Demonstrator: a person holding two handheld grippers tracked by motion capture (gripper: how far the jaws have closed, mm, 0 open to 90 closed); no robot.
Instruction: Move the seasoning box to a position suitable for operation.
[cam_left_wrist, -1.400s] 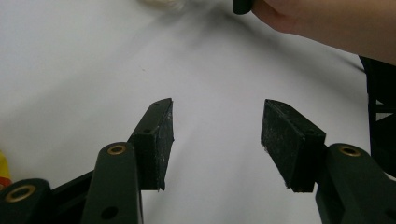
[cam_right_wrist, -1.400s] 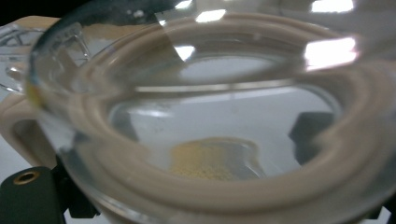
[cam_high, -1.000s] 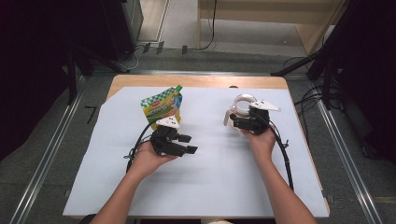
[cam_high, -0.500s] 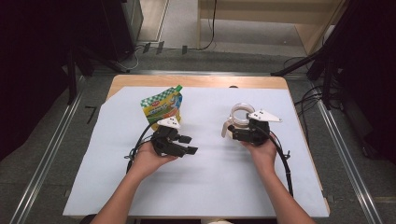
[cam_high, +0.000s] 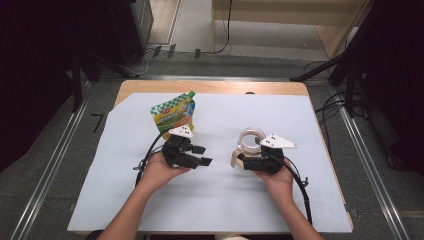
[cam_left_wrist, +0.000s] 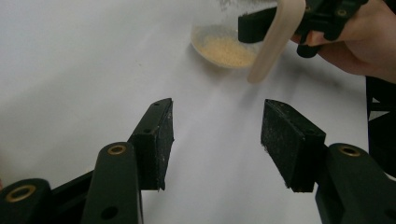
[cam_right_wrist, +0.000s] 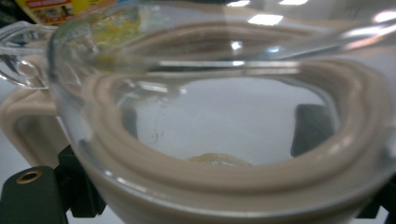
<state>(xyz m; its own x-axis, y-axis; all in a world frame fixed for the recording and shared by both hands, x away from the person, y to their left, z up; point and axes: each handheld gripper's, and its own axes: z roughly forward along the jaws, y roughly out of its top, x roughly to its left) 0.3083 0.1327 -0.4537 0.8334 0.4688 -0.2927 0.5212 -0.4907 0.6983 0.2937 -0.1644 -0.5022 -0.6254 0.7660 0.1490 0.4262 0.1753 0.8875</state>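
1. Bench (cam_high: 320, 200) wears a pale sheet; bare wood shows only along the far edge and the right edge.
2. Person's forearms come in over the near edge, one gripper in each hand, both about mid-depth on the sheet.
3. Left gripper (cam_high: 199, 155) sits left of centre, jaws level, pointing toward the right edge. Released: in the left gripper view the two black pads (cam_left_wrist: 158, 140) stand apart with bare sheet between them, nothing touched.
4. Right gripper (cam_high: 241, 159) sits right of centre, grey plate on top, jaws pointing left and a bit toward the far edge.
5. Right gripper grasps the clear jug (cam_high: 251, 141) at its body: in the right gripper view the jug's glass wall and beige band (cam_right_wrist: 224, 182) sit just past the camera, with a dark pad (cam_right_wrist: 310, 122) seen through the glass at the right and the other jaw low left behind the beige handle. Clenched on the jug.
6. Jug place: right of centre, just beyond the right hand, about midway between the near and far edges. Beige handle (cam_left_wrist: 275, 39) hangs down toward the left gripper. Whether the base rests on the sheet, cannot tell.
7. A little yellowish grainy stuff (cam_left_wrist: 228, 49) lies in the jug's bottom.
8. Green and yellow pouch (cam_high: 173, 114) lies farther back, left of centre, toward the far edge, just beyond the left gripper, well apart from the jug.
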